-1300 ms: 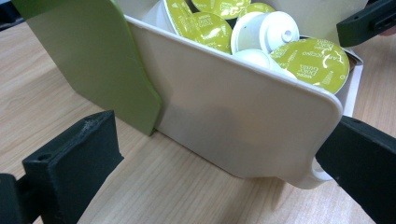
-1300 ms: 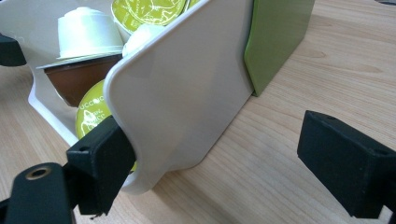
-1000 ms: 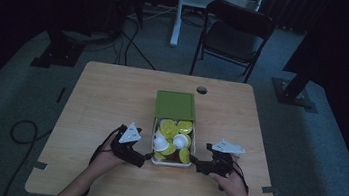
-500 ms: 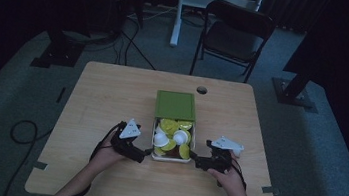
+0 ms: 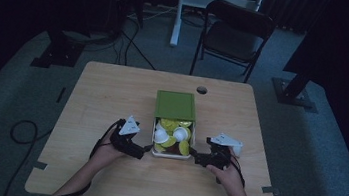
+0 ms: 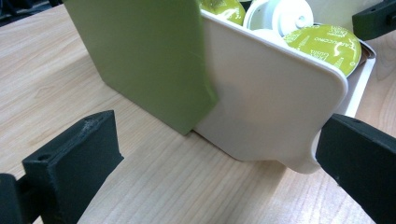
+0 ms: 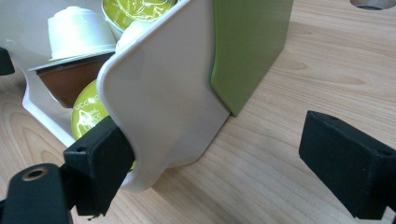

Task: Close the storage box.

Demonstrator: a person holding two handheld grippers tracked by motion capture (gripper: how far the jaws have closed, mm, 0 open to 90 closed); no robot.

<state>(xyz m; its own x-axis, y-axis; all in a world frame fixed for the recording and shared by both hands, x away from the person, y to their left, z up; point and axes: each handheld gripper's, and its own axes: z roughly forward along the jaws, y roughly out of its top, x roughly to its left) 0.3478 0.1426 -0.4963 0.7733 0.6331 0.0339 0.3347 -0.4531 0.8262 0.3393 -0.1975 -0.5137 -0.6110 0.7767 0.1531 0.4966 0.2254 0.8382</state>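
A green box sleeve [image 5: 175, 105] lies mid-table with a white drawer [image 5: 171, 155] pulled out toward me, holding several green-lidded capsules [image 5: 170, 133] and a white one [image 5: 160, 135]. My left gripper [image 5: 145, 151] sits at the drawer's front left corner and my right gripper [image 5: 194, 157] at its front right corner. In the left gripper view the gripper [image 6: 215, 163] is open, the drawer [image 6: 271, 102] corner lying between its jaws beside the sleeve [image 6: 140, 56]. In the right gripper view the gripper [image 7: 224, 163] is open too, one jaw against the drawer [image 7: 163, 93] front.
A round cable hole [image 5: 201, 90] is in the table near its far edge. A dark folding chair [image 5: 235, 35] stands beyond the table. Cables [image 5: 22, 132] lie on the floor at the left. Bare wood [image 5: 102, 94] spreads either side of the box.
Both grippers have edged slightly away from me, and the drawer's front edge sits a little closer to the green sleeve than a second ago.
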